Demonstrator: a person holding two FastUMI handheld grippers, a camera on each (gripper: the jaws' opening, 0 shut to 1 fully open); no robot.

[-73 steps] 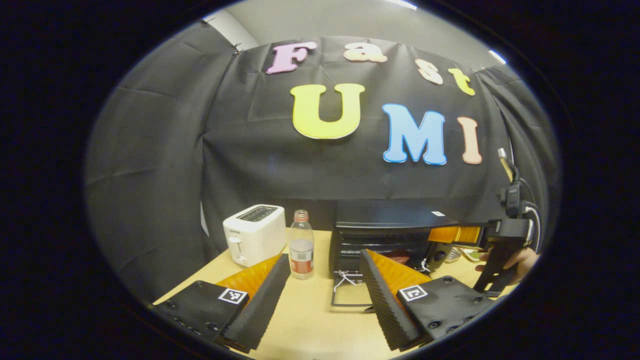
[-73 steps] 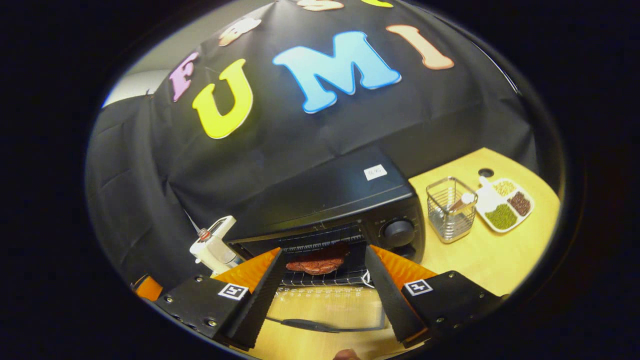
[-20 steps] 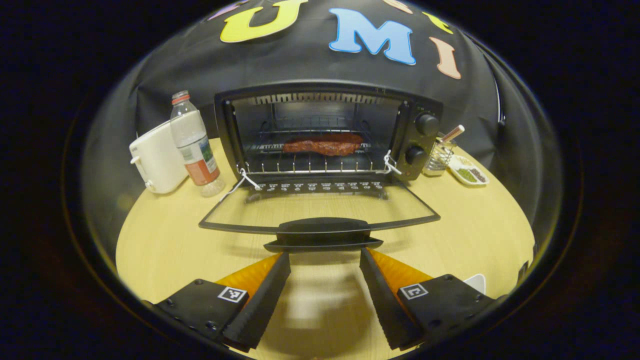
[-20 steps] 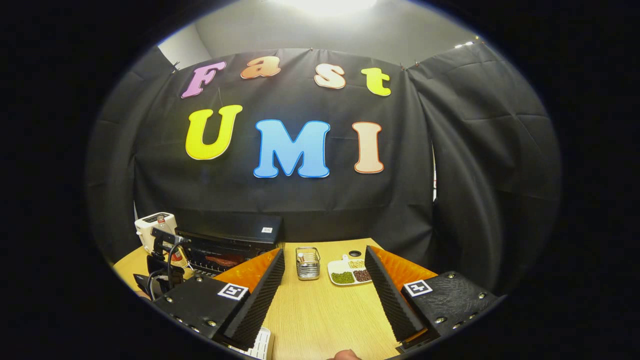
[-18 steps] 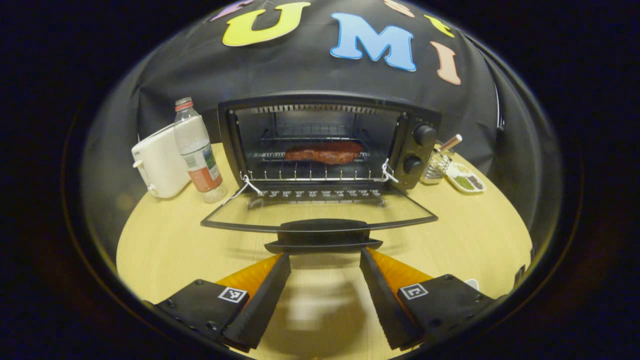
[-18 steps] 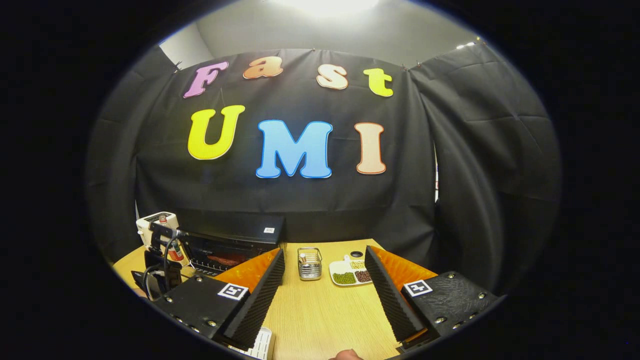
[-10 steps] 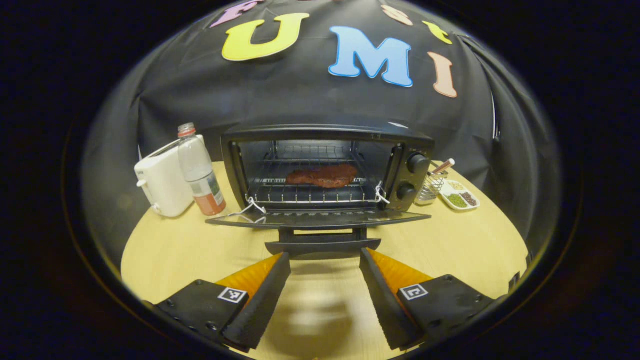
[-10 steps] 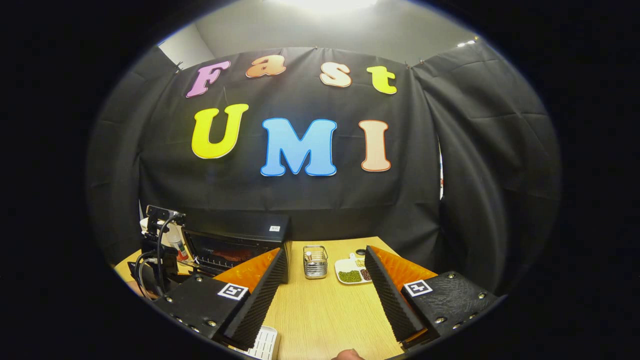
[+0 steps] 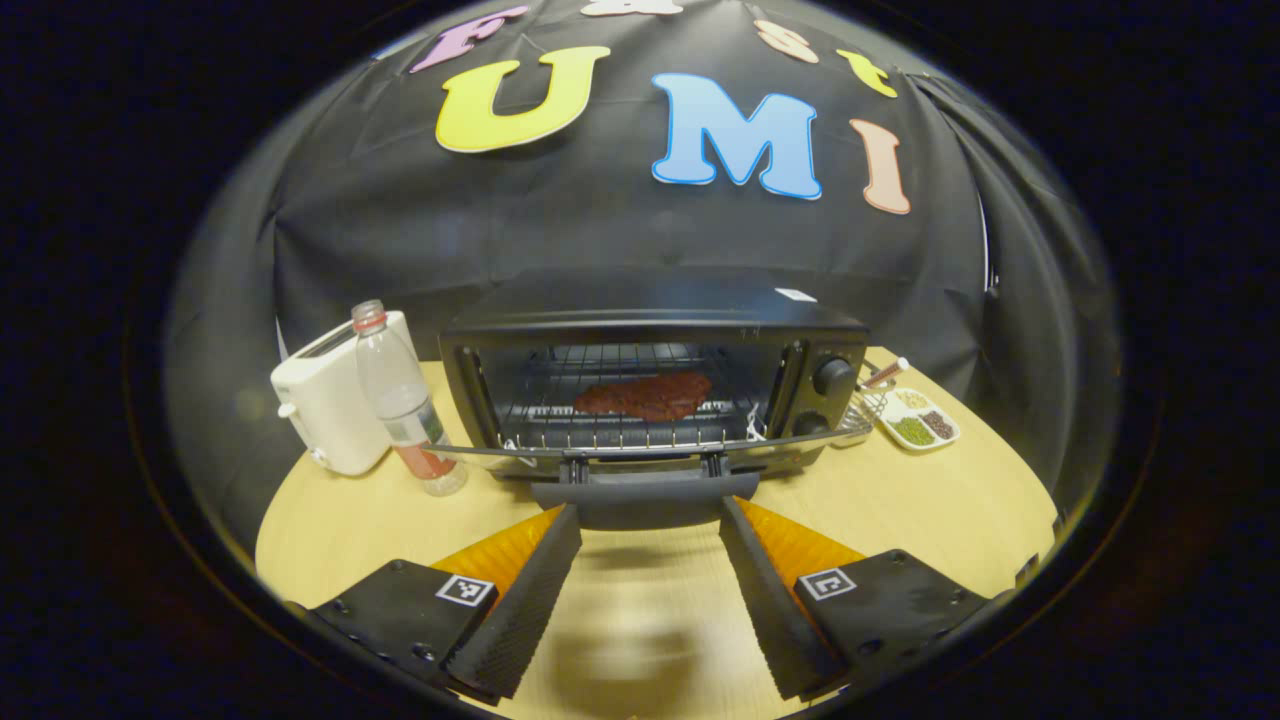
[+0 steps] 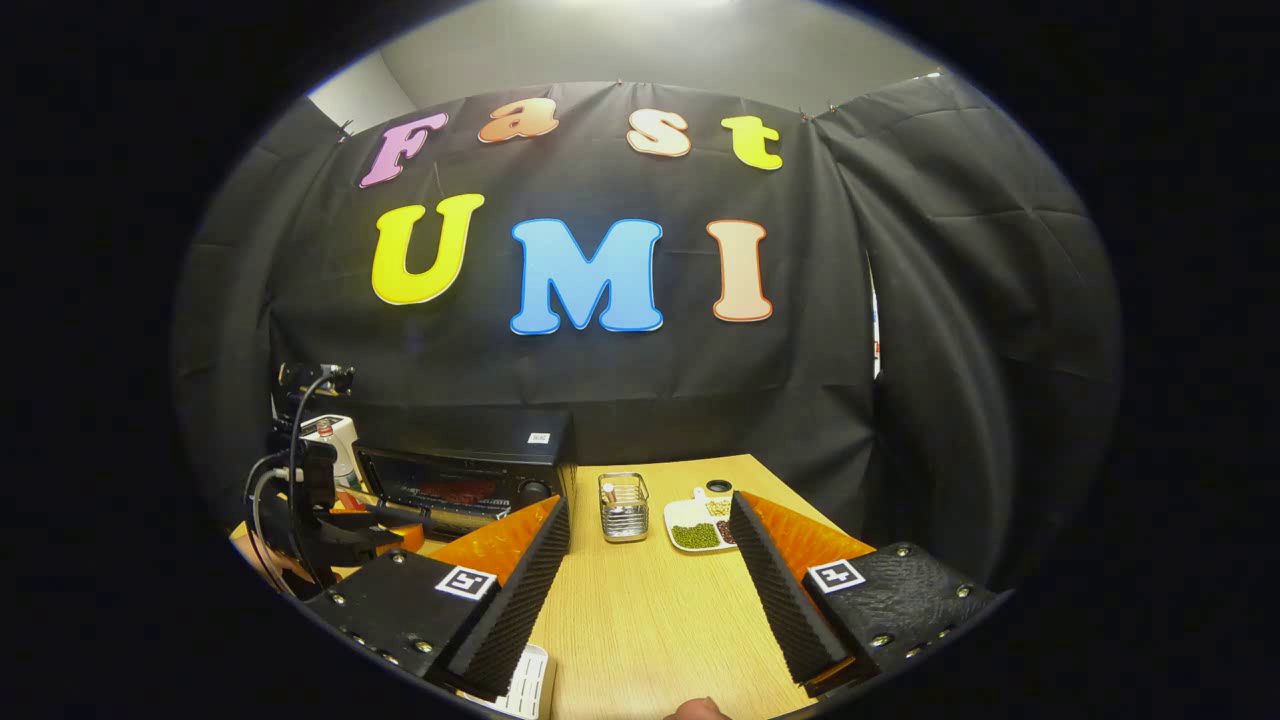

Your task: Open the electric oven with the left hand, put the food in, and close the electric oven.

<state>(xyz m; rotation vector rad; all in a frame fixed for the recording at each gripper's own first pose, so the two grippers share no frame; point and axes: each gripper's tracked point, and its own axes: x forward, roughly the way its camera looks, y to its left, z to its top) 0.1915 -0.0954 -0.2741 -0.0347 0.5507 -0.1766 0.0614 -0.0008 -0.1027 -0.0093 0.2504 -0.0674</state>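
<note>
Left gripper view: the left gripper (image 9: pixel 648 560) has its fingers spread wide just under the oven (image 9: pixel 655 385) door's handle (image 9: pixel 645 497), with the steak (image 9: pixel 643 395) on the rack beyond. Right gripper view: the right gripper (image 10: pixel 648 575), also spread, hangs over bare table (image 10: pixel 640 620), with the oven (image 10: pixel 465 470) well off to its left.

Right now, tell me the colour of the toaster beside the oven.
The toaster is white, standing left of the black oven. It shows best in the left gripper view.
</note>
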